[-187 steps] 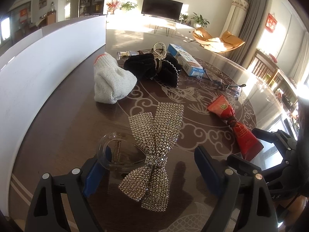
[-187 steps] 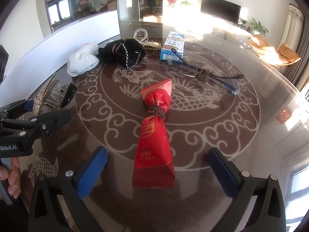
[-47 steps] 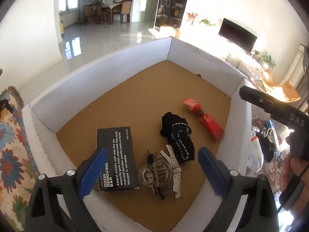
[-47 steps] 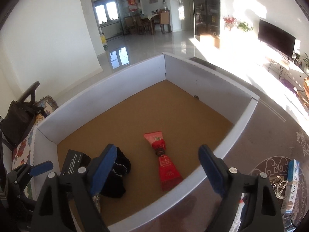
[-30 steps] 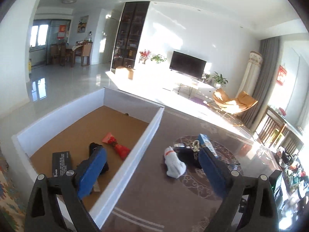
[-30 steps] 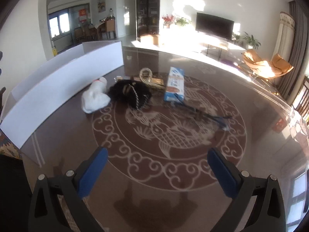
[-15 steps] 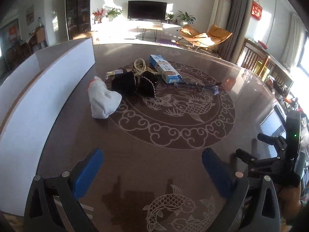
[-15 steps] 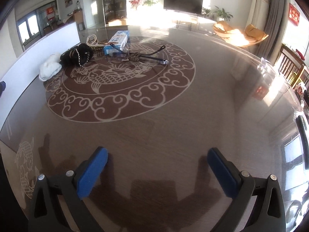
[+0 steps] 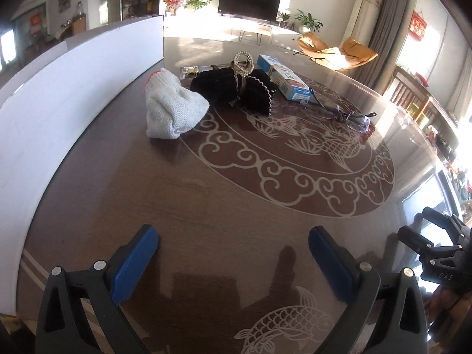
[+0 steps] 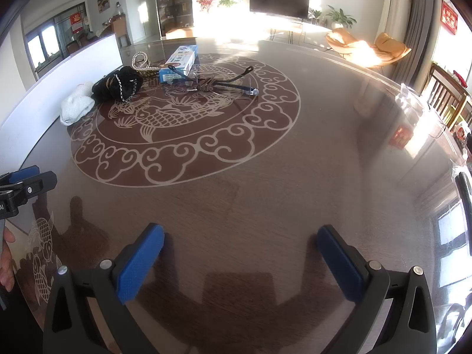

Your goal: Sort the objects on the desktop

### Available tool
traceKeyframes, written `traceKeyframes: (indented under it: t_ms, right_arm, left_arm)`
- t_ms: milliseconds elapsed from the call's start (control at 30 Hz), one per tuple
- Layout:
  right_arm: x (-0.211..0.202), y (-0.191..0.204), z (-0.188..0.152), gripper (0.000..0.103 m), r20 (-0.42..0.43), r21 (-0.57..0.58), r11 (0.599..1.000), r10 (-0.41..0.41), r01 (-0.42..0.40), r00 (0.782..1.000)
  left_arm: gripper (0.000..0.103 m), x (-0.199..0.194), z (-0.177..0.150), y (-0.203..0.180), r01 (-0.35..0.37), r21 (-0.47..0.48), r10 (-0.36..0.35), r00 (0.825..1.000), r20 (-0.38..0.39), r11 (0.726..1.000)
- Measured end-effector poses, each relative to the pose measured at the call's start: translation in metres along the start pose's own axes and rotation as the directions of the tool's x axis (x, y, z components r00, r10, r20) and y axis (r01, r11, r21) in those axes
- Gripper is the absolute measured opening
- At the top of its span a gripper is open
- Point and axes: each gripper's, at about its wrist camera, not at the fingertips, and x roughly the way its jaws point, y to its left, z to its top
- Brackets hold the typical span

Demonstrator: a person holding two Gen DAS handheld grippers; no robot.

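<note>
My left gripper (image 9: pixel 233 258) is open and empty, low over the near part of the brown table (image 9: pixel 236 206). My right gripper (image 10: pixel 240 252) is open and empty too, over bare table. Far ahead lie a white knit glove (image 9: pixel 172 109), a black hair bow (image 9: pixel 236 87) with a pearl ring (image 9: pixel 243 60), a blue-white box (image 9: pixel 284 78) and glasses tied with cord (image 9: pixel 342 115). In the right wrist view they sit at upper left: glove (image 10: pixel 76 106), bow (image 10: pixel 119 87), box (image 10: pixel 178 62), glasses (image 10: pixel 212 84).
The white wall of the sorting box (image 9: pixel 73 88) runs along the left of the table. The table's glass rim (image 10: pixel 427 112) curves at the right. The other gripper shows at the right edge of the left view (image 9: pixel 436 253).
Both grippers left the sorting box, where the bow clip and red packet now lie, and came back over the table. In the last half second the left one moved closer to the glove.
</note>
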Motion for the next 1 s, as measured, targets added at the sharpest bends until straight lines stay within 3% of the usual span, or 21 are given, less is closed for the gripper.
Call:
traceKeyframes:
  t_ms: [133,200,1000]
  right_arm:
    - [0.000,0.000,0.000,0.103,0.000,0.000,1.000,0.000,0.000,1.000]
    - [0.000,0.000,0.000,0.103,0.000,0.000,1.000,0.000,0.000,1.000]
    - [0.000,0.000,0.000,0.103,0.000,0.000,1.000,0.000,0.000,1.000]
  left_arm:
    - [0.103,0.012,0.004,-0.016,-0.071,0.119,0.073,0.997,-0.013,0.990]
    - [0.103,0.017,0.008,-0.019,-0.045,0.147,0.049,0.999,-0.021,0.988]
    - [0.103,0.015,0.008,-0.016,-0.061,0.125,0.059,0.998,0.021,0.990]
